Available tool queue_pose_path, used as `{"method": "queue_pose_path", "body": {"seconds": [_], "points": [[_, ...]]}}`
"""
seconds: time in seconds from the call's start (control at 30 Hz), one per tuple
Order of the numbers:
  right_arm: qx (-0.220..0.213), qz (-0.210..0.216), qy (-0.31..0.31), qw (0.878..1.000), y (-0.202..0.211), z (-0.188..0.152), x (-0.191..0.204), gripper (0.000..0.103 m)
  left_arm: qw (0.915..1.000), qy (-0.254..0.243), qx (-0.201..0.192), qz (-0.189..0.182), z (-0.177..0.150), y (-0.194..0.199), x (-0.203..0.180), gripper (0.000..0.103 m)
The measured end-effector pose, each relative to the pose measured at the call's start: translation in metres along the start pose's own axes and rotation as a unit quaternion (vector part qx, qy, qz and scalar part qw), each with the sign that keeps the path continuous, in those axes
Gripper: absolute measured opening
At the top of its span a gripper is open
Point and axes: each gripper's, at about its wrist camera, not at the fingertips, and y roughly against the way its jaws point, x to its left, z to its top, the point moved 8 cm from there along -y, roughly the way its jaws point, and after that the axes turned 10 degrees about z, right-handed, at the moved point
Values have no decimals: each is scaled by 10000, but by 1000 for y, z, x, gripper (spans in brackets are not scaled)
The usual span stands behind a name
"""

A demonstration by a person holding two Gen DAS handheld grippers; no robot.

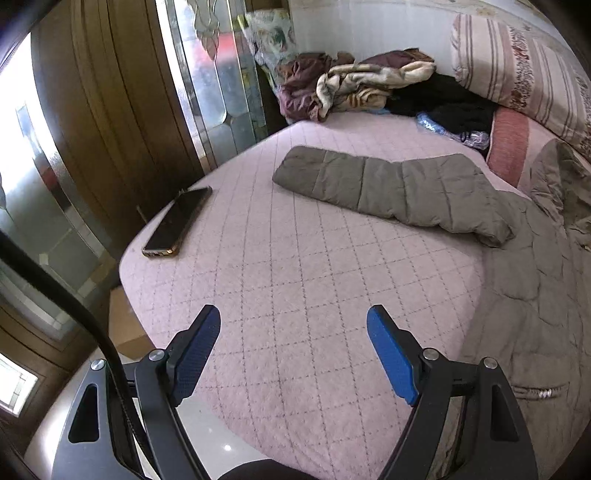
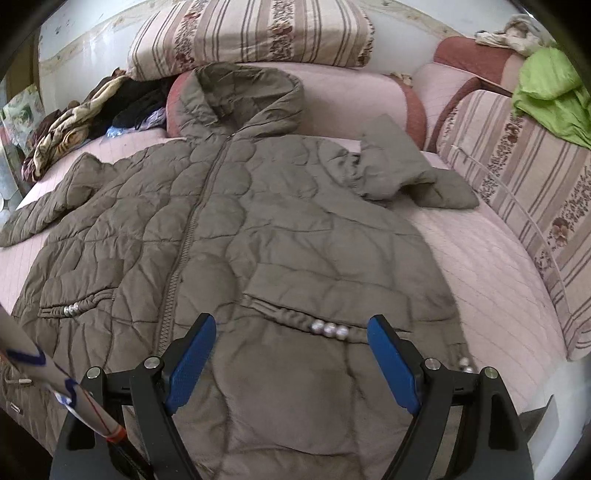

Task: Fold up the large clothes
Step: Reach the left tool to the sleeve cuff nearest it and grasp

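Observation:
An olive-brown quilted hooded coat [image 2: 258, 221] lies front up and zipped on the pink quilted bed [image 2: 480, 266], hood toward the pillows. Its left sleeve [image 1: 391, 188] stretches out flat across the bed; its right sleeve [image 2: 402, 170] is bent back on itself. My right gripper [image 2: 291, 332] is open and empty, just above the coat's lower front near the pocket with silver beads [image 2: 330, 329]. My left gripper [image 1: 293, 321] is open and empty over the bare bed [image 1: 295, 258], left of the coat's body [image 1: 524, 295].
A phone [image 1: 177, 221] lies near the bed's left edge. Crumpled blankets and dark clothes [image 1: 354, 85] are piled at the far corner. Striped pillows [image 2: 251, 33] line the back, a striped cushion [image 2: 524, 192] and green cloth [image 2: 550, 92] the right. A wooden glass-paned door [image 1: 110, 110] stands left.

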Motion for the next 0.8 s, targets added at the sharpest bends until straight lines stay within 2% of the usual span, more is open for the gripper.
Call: {"method": "queue_pose_path", "body": {"seconds": [0.13,0.27,0.5,0.67,0.8], "points": [[63,139,64,9999,-9,5,18,87,9982,215,466,-303,5,-27,1,81],[-16,174,98,9998,-15,10,28,88,9955,315,780,-442,18,-58,-2,81],[-9,335,48,9994,-38,16,38,88,9883,692,1141,-732,72,-120,-15,81],[-103,367,166,9991,-48,14,39,88,9749,1141,1538,-1140,104,-177,-26,81],[-62,319,130,9994,-61,10,33,88,9558,1653,1821,-1612,115,-210,-37,80]]}}
